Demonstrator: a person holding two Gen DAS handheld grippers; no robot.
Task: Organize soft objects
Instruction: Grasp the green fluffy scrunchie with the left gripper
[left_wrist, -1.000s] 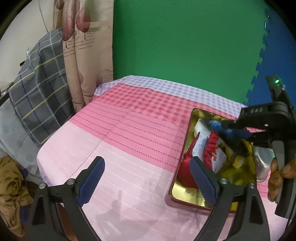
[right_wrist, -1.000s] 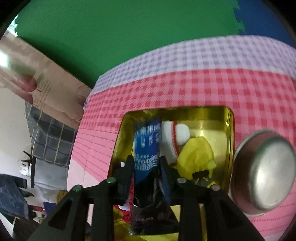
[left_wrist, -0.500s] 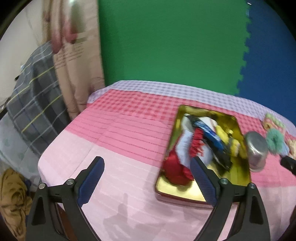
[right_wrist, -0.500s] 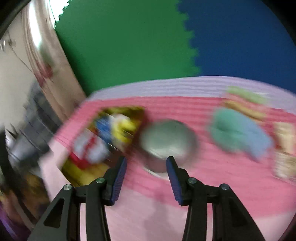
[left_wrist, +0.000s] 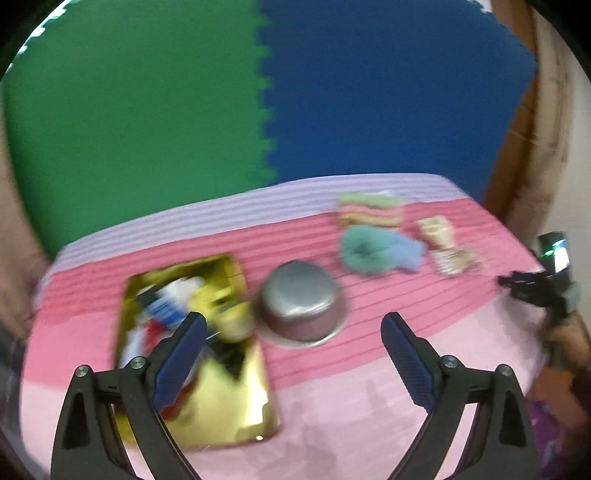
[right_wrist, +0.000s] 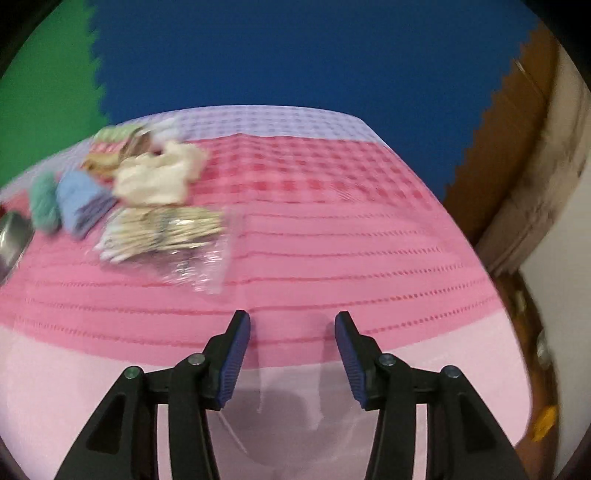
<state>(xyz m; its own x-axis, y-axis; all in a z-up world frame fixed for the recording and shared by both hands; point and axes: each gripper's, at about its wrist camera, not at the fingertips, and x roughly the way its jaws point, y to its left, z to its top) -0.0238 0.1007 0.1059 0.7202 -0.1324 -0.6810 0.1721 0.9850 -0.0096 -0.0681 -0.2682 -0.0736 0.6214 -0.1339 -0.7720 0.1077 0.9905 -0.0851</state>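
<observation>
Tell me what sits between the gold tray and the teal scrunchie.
An upturned metal bowl sits between the gold tray and the teal scrunchie, right beside the tray's edge, in the left wrist view.

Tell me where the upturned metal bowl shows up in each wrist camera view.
Left wrist: metal bowl sits centre frame, upside down, just right of the gold tray.
Right wrist: only its rim shows, cut off at the far left edge.
Shared landmark: the teal scrunchie, beside the bowl in both.
</observation>
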